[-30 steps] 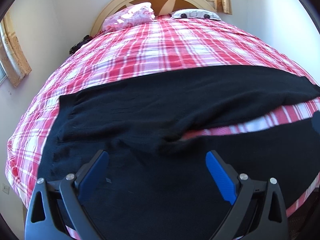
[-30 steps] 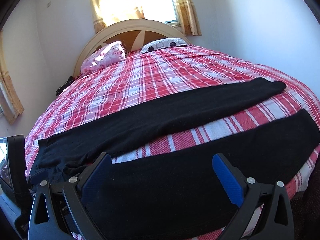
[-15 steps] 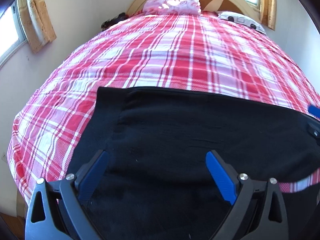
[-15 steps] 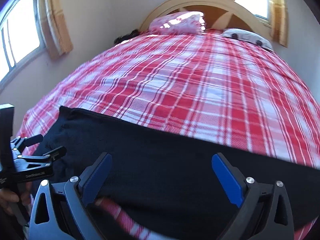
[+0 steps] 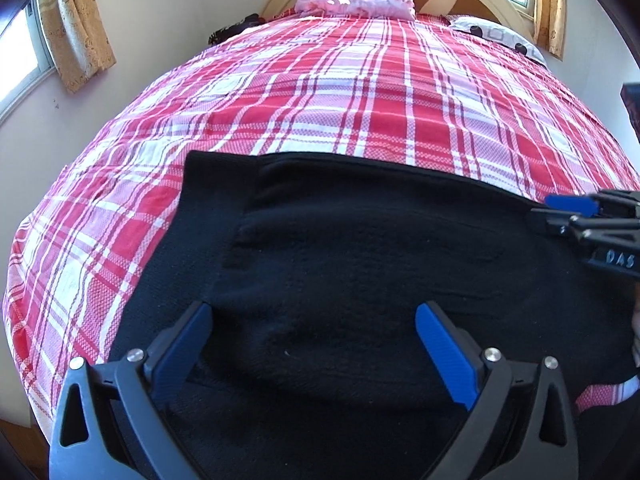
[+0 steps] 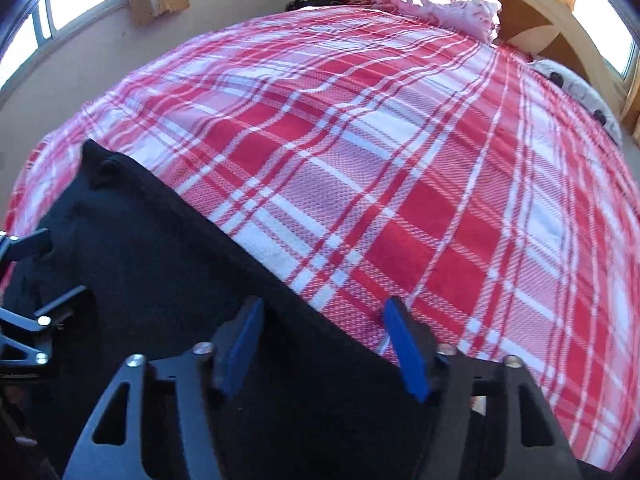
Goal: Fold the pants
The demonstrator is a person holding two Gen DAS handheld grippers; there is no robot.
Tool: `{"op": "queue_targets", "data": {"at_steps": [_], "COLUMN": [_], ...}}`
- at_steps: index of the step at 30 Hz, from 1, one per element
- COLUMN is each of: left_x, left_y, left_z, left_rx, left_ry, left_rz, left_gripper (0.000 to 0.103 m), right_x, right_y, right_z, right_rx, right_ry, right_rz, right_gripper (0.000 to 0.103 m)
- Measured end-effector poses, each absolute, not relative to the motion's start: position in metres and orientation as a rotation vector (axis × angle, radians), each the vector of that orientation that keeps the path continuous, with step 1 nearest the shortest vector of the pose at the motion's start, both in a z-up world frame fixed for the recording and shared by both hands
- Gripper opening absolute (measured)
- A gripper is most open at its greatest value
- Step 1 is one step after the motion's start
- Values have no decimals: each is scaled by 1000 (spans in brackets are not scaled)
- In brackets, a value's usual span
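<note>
Left wrist view: pants (image 5: 360,264) lie flat on bed (image 5: 360,92), near foot edge. Left gripper (image 5: 312,340) fingers wide open above waist; right gripper (image 6: 320,344) half open at far edge. We pinch both layers before lifting.

Right hand-held gripper (image 6: 322,334) gapes over black pants (image 6: 168,264) on plaid bedspread (image 6: 400,180).

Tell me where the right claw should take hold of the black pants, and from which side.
Take the black pants by their far edge, where they meet the plaid bedspread. The open right claw already straddles that edge: come down from above, one finger on cloth, one on bedspread, and pinch the thin flat border.
</note>
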State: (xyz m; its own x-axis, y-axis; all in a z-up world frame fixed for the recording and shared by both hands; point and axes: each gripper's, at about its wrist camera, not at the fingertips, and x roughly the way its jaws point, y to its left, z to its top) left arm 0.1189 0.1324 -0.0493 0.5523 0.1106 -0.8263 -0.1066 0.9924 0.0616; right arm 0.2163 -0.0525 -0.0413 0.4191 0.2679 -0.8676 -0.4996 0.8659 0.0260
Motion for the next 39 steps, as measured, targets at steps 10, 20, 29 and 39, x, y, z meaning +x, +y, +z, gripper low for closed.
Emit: {"op": "queue_targets", "data": {"at_steps": [10, 20, 29, 39], "left_x": [81, 22, 4, 0], "left_y": [162, 199, 213, 222], "left_z": [-21, -4, -2, -23], "left_rx": [-18, -106, -149, -336], "left_ry": [907, 823, 824, 895], "left_rz": [102, 14, -6, -88], "left_gripper": [103, 103, 103, 103], "right_x": [156, 17, -69, -78], "right_y": [-48, -37, -9, -17], "right_z": [10, 49, -16, -37], "right_rx": [-136, -104, -228, -170], "right_ry": [944, 805, 815, 824], "right_rz": [576, 663, 637, 596], "right_gripper": [4, 4, 4, 4]}}
